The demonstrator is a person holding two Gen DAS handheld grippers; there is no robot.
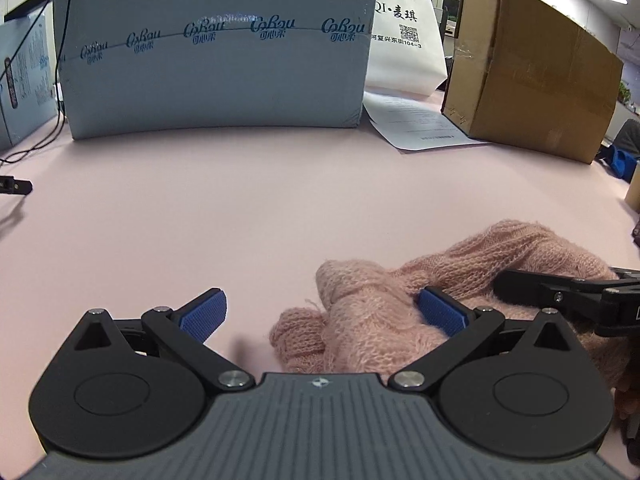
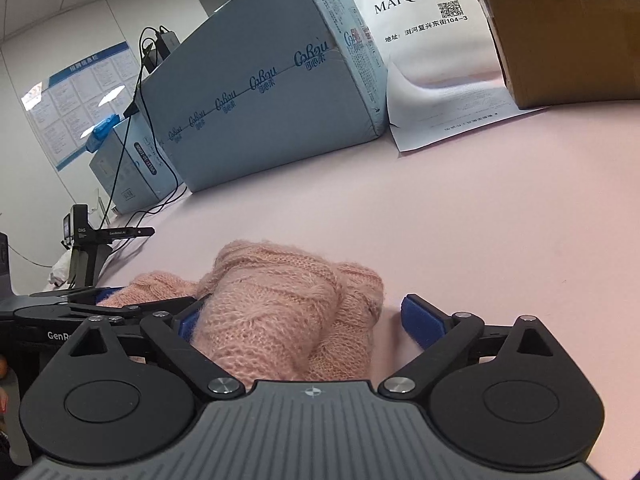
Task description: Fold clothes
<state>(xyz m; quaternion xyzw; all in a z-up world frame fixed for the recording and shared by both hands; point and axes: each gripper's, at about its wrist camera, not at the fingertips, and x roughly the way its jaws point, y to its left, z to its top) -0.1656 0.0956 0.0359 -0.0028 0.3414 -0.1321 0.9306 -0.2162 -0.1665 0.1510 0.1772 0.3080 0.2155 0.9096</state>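
Left wrist view: pink knit sweater (image 1: pixel 400 300) is seen bunched on the pink table (image 1: pixel 240 208), both left gripper (image 1: pixel 324 314) and right gripper (image 2: pixel 308 324) spread wide around it, nothing pinched; judged soft, light, best taken at an edge.

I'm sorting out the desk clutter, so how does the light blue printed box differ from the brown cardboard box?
The light blue box is pale blue with a repeated logo printed along a line; the brown cardboard box is plain brown with clear tape. The blue box stands behind the left part of the pink tabletop, the brown box at the back right, overlapping a printed sheet. Both are closed and rest on the tabletop.
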